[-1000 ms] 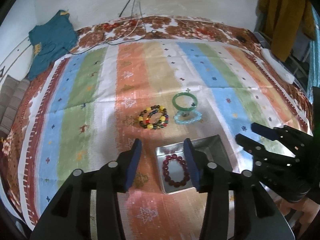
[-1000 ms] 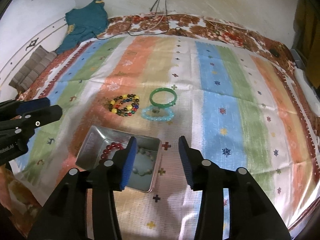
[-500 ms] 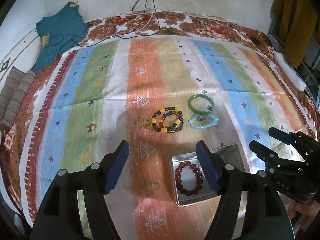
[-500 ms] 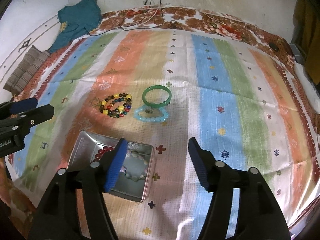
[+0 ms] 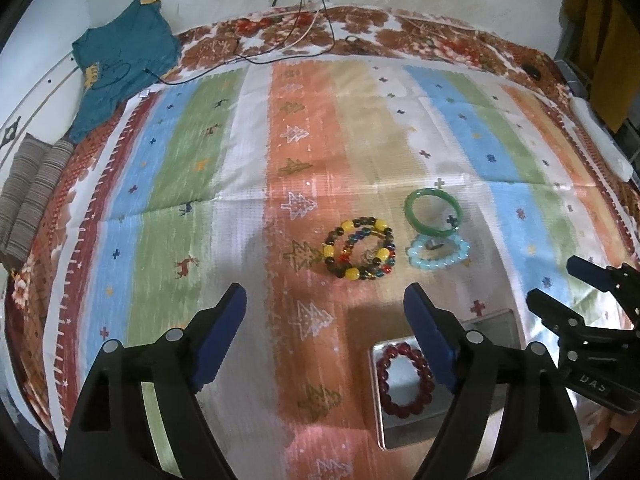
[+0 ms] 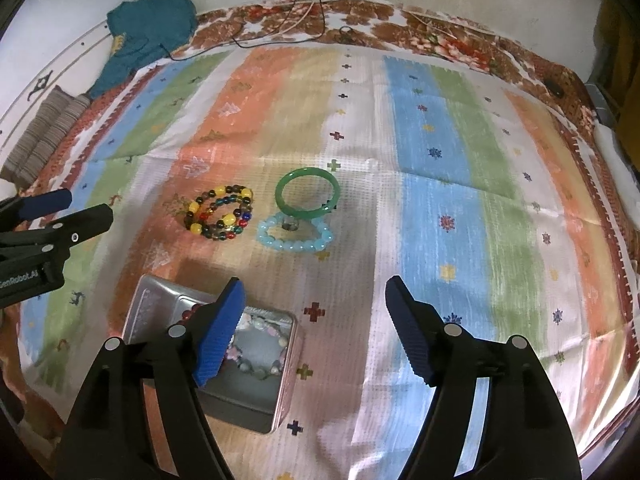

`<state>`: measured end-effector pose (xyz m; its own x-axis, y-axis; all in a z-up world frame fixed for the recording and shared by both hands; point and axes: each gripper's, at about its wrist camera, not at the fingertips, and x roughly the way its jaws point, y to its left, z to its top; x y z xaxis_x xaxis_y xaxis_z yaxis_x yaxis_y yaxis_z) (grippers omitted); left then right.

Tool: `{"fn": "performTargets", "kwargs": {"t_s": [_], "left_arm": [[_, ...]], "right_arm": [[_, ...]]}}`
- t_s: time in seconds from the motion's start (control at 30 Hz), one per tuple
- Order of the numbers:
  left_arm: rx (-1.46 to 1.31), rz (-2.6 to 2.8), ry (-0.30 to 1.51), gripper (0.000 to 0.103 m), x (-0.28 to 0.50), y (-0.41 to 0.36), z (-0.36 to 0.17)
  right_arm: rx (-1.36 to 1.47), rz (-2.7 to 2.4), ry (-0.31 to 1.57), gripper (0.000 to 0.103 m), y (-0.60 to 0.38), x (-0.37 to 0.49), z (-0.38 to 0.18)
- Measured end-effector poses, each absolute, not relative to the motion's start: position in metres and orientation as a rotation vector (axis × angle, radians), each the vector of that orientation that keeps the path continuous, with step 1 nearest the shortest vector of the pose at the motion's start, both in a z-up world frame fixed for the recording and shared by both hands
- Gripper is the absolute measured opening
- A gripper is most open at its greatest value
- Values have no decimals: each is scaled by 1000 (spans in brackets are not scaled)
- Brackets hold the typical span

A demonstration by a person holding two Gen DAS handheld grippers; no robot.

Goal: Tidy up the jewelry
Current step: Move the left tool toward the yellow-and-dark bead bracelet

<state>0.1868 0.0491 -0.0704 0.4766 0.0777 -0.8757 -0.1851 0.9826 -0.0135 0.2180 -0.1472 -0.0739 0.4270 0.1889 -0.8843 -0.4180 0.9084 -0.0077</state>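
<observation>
A silver tin (image 5: 496,322) (image 6: 152,300) sits on the striped cloth and holds a dark red bead bracelet (image 5: 406,380) and a pale bead bracelet (image 6: 260,350). Beyond it lie a multicoloured bead bracelet (image 5: 360,254) (image 6: 220,216), a green bangle (image 5: 434,212) (image 6: 308,196) and a light blue bead bracelet (image 5: 438,252) (image 6: 296,234). My left gripper (image 5: 324,320) (image 6: 60,208) is open and empty, left of the tin. My right gripper (image 6: 312,312) (image 5: 560,284) is open and empty above the tin's right side.
A teal garment (image 5: 120,64) and folded striped cloth (image 5: 28,196) lie at the far left. Cables (image 5: 304,36) run along the back edge. A yellow garment (image 5: 608,40) hangs at the right, above a white object (image 5: 600,144).
Both grippers opened wider. The left gripper moved left, off the tin; the right gripper pulled back slightly.
</observation>
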Motion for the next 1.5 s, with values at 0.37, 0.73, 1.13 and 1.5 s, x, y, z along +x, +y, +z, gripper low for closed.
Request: {"fn": "performTargets", "kwargs": {"t_s": [0.37, 0.73, 1.13, 1.5], "left_arm": [[-65, 178, 1122, 80, 217, 51, -93], [-46, 169, 1139, 80, 234, 50, -101], [-15, 165, 1187, 80, 255, 51, -121], [-6, 182, 1230, 80, 270, 56, -140]], "right_arm": [[-260, 358, 1110, 73, -143, 246, -91], [-274, 337, 1153, 73, -137, 268, -108], [-289, 322, 1186, 73, -132, 285, -124], [-297, 308, 1224, 73, -126, 302, -143]]}}
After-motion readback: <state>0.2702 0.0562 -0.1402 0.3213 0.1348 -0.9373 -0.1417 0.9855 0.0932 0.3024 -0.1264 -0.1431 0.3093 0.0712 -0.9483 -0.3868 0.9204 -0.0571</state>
